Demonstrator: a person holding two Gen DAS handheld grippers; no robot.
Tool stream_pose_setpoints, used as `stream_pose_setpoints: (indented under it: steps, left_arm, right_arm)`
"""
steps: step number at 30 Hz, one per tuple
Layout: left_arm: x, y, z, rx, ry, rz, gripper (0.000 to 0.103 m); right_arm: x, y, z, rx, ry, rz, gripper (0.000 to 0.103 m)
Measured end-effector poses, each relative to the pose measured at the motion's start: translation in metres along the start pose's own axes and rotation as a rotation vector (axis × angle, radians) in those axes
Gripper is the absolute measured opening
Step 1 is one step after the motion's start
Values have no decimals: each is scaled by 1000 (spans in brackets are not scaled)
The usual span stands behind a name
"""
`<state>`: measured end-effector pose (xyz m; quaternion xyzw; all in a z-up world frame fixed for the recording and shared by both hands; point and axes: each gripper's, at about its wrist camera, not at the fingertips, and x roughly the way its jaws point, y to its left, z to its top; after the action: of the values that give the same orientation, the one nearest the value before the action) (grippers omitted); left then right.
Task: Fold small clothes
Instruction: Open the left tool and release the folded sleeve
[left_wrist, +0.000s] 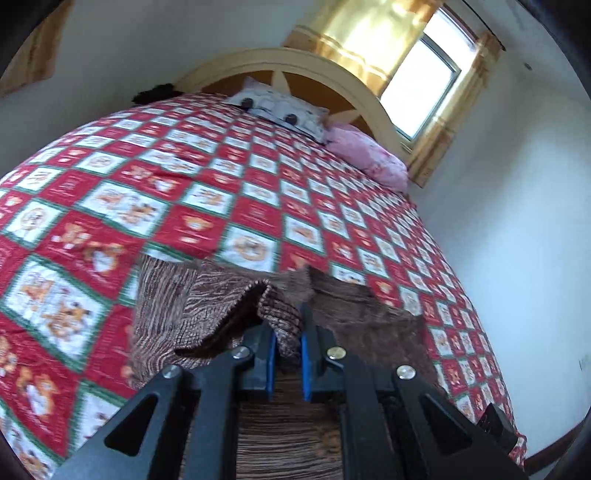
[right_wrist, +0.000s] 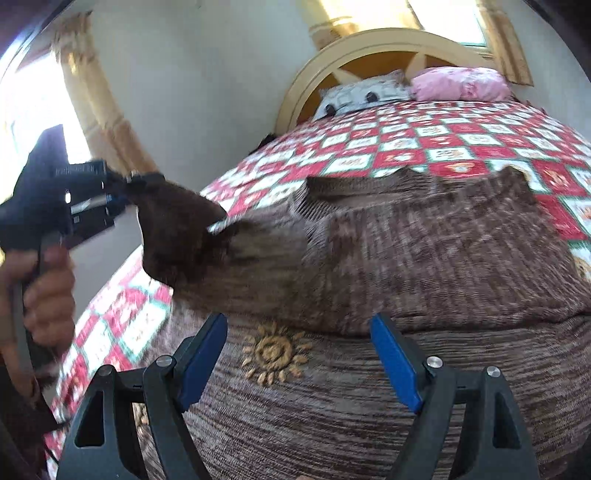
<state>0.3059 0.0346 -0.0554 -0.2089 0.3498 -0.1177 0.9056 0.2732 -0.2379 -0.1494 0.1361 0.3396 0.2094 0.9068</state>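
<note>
A brown knitted sweater (right_wrist: 424, 251) with a gold sun emblem (right_wrist: 275, 352) lies on the bed. My left gripper (left_wrist: 288, 332) is shut on a ribbed edge of the sweater (left_wrist: 280, 317), which hangs lifted between its blue pads. The right wrist view shows that left gripper (right_wrist: 129, 181) at the far left, held by a hand (right_wrist: 44, 288), with a sleeve (right_wrist: 173, 229) pulled up off the bed. My right gripper (right_wrist: 299, 332) hovers open just above the sweater's front, nothing between its fingers.
The bed carries a red, white and green checked quilt (left_wrist: 221, 177). A cat-face pillow (left_wrist: 280, 107) and a pink pillow (left_wrist: 369, 155) lie against the curved headboard (left_wrist: 314, 70). A window (left_wrist: 424, 81) with yellow curtains and white walls stand behind.
</note>
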Motion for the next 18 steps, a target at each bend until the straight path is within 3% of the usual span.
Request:
stream_pose_setpoints:
  steps: [6,10,13,16,18]
  left_arm:
    - [34,-40,-31,89,58,-28,11]
    - [60,-60,-60,184,123,-5,15]
    - [62,-65,-72,232,166,-30,19]
    - [40,-65,-74,302,130,-12,45]
    - [16,-53,-70,345,44,43,77]
  right_arm:
    - [-14,-29,3,156,-87,-30,86]
    - [-17,-32,3,173,-102,-36,86]
    - [-17,-32,4,169,-103,-34,86]
    - [-18,-35,3,176,-103,-31,86]
    - [-17,-35,3,177,-103,-28,86]
